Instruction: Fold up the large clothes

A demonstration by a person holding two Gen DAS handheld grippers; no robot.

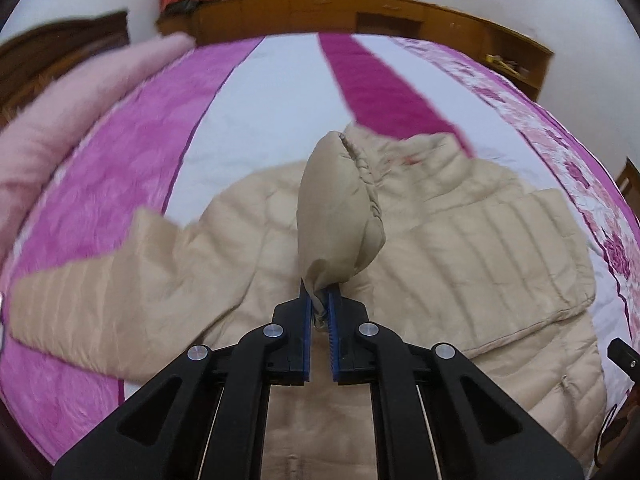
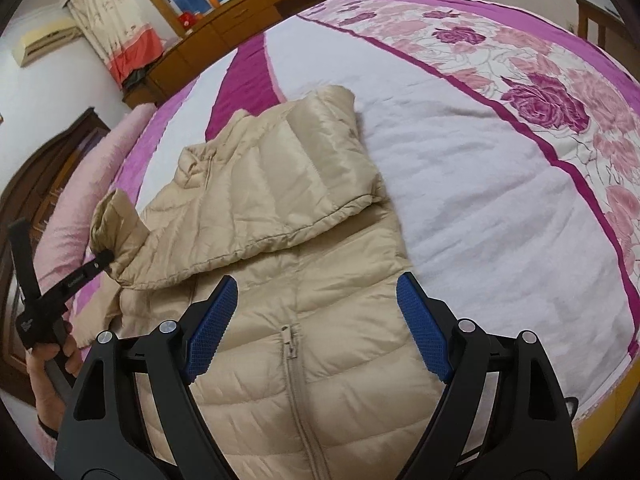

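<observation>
A beige puffer jacket [image 1: 460, 280] lies front up on the bed, its zipper [image 2: 294, 360] closed. One sleeve [image 2: 300, 160] is folded across the chest. My left gripper [image 1: 319, 300] is shut on the cuff [image 1: 340, 208] of the other sleeve and holds it lifted over the jacket's middle. The rest of that sleeve [image 1: 100, 300] trails down to the left. In the right wrist view the left gripper [image 2: 104, 258] shows at the left edge, pinching the cuff [image 2: 116, 220]. My right gripper [image 2: 316, 284] hangs open above the jacket's lower front, with nothing between its fingers.
The bed cover [image 1: 260, 100] has white, pink and magenta stripes and a rose border [image 2: 540, 92]. A pink pillow [image 1: 60, 120] lies along the left by a dark headboard [image 1: 60, 48]. A wooden cabinet [image 1: 320, 12] runs behind the bed. A hand [image 2: 52, 360] holds the left gripper's handle.
</observation>
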